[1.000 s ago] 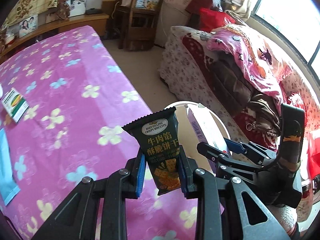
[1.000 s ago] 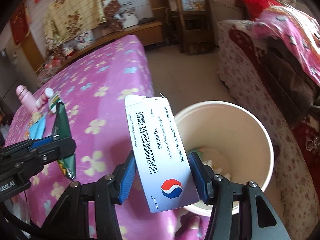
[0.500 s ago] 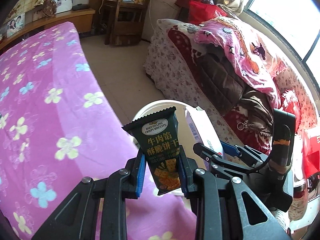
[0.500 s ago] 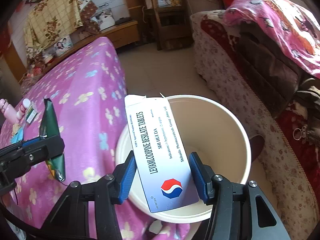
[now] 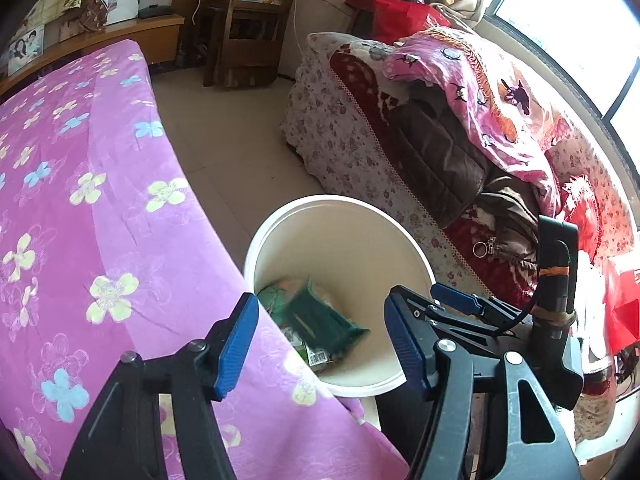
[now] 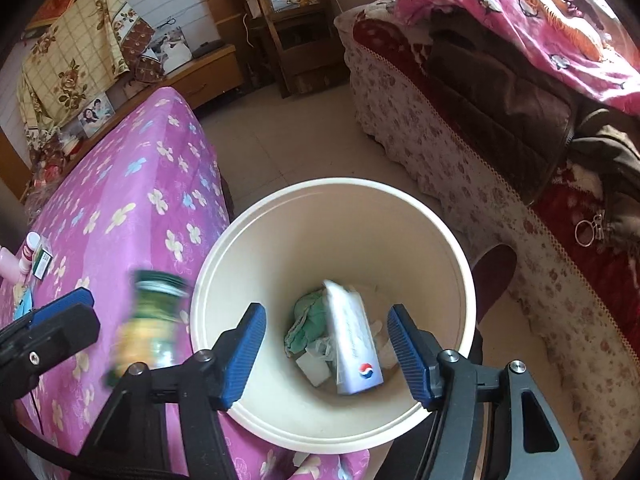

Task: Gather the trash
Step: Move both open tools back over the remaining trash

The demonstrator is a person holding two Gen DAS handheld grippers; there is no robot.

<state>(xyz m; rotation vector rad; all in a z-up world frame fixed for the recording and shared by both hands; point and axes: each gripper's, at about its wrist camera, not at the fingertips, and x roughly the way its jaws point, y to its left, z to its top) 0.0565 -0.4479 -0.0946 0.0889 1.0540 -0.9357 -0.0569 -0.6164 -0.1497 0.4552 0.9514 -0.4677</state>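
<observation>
Through the left wrist cam we've got our left gripper [image 5: 320, 340] with its jaws spread wide and nothing in them, hanging over the white bucket [image 5: 340, 204], which sits right against the pink flowered bedspread [image 5: 80, 200]; a green biscuit packet [image 5: 320, 320] lies down inside. Over on the right wrist cam, our right gripper [image 6: 326, 354] is spread wide too, and the tablet box [image 6: 354, 346] is in the bucket among other scraps, while a blurry green packet [image 6: 150, 320] shows beside the rim.
</observation>
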